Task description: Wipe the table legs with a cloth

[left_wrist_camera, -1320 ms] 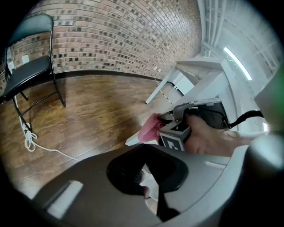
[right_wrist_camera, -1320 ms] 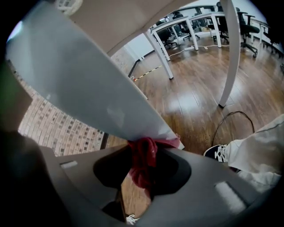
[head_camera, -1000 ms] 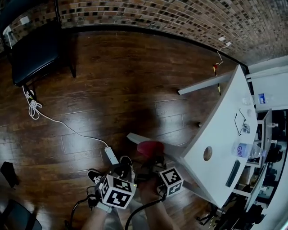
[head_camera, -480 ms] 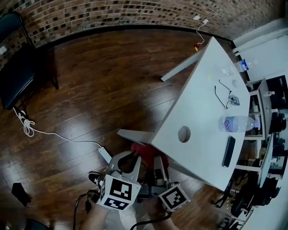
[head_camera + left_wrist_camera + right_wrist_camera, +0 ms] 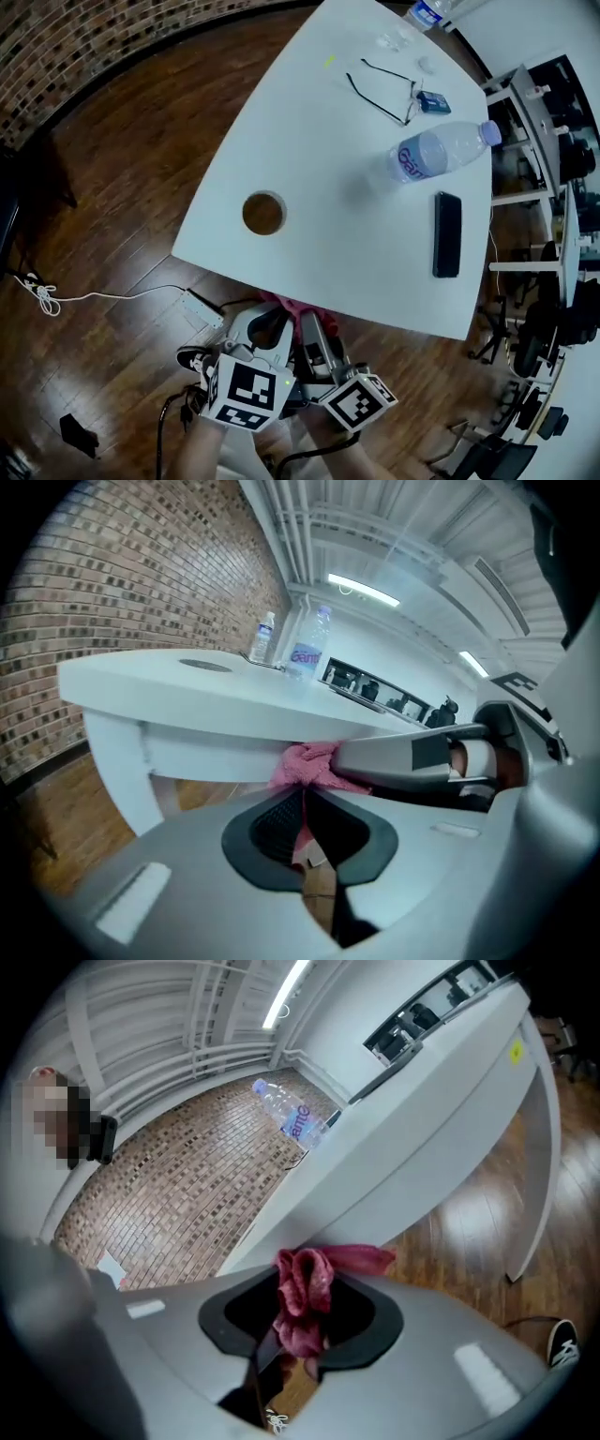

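cloth (image 5: 284, 302) sits at the near worktop (image 5: 319, 159) edge, pinched from both sides: left gripper (image 5: 302, 810) fingers just drawn shut on a thin fold, right gripper (image 5: 300, 1309) fingers clamped on a thick wad. nearest table leg (image 5: 117, 761) stands upright to the cloth's left, judged nearer the left gripper.

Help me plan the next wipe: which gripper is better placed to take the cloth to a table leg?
Right, probably. The right gripper clamps the bunched cloth, with a table leg ahead; the left gripper pinches only a thin edge.
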Motion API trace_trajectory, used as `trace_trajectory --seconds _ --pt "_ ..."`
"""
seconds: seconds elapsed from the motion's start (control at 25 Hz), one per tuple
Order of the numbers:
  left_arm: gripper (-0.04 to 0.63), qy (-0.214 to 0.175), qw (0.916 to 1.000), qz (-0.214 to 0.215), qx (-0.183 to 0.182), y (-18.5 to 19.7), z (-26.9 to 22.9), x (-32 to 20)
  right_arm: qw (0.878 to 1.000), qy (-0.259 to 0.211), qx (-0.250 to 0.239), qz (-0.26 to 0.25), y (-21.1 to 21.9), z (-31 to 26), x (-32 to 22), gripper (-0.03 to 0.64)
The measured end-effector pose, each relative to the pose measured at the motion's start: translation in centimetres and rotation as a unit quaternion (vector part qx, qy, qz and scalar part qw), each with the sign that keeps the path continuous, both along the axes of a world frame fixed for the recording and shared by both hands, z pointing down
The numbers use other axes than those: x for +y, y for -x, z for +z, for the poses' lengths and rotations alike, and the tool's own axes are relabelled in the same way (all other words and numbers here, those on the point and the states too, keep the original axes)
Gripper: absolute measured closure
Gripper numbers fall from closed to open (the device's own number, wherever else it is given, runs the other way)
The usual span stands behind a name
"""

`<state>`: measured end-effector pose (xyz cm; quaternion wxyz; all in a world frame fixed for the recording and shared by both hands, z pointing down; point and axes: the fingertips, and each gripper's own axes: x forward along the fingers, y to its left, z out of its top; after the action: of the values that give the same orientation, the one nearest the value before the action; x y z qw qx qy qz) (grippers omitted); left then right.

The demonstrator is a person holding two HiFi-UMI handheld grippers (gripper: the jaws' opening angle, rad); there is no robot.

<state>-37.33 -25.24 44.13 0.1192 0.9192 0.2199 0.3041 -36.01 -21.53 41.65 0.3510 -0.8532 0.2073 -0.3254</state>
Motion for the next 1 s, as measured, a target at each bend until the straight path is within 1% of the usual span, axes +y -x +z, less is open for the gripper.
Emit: trace_trajectory --seconds 0.12,0.2,0.32,0.6,0.76,0.88,1.0 --pt "0.592 0.003 0.9998 0.02 -0.005 -0.8 -0.1 4.6 1.0 0.012 0.002 0.014 -0.4 -0.1 4.5 0.506" --pt "0.594 0.003 0.9996 0.029 -0.003 -1.3 -0.1 8.6 1.0 0.018 0.005 0.021 -0.8 -0.1 8.6 0.506" --pt "0.594 0.003 0.9984 0.057 -0.001 -1.1 0.1 15.3 0.999 0.021 0.009 0.047 -0.6 0.0 15.3 0.506" --pt "0.594 0.001 0.9933 0.115 0.002 -2.0 1.5 26.8 0.994 0.024 0.009 0.109 -1.2 1.5 26.9 0.506" --pt "0.592 0.0 0.9886 0.15 0.012 -2.6 0.9 33.0 0.99 0.022 0.009 0.14 -1.4 1.2 33.3 0.505" --pt "0.592 -0.003 0.9853 0.17 0.019 -2.6 0.4 36.0 0.989 0.015 0.011 0.146 -1.5 0.8 36.4 0.505" --pt "0.591 -0.005 0.983 0.182 0.025 -2.5 0.7 38.6 0.992 -0.006 0.004 0.125 -1.5 1.6 39.0 0.505"
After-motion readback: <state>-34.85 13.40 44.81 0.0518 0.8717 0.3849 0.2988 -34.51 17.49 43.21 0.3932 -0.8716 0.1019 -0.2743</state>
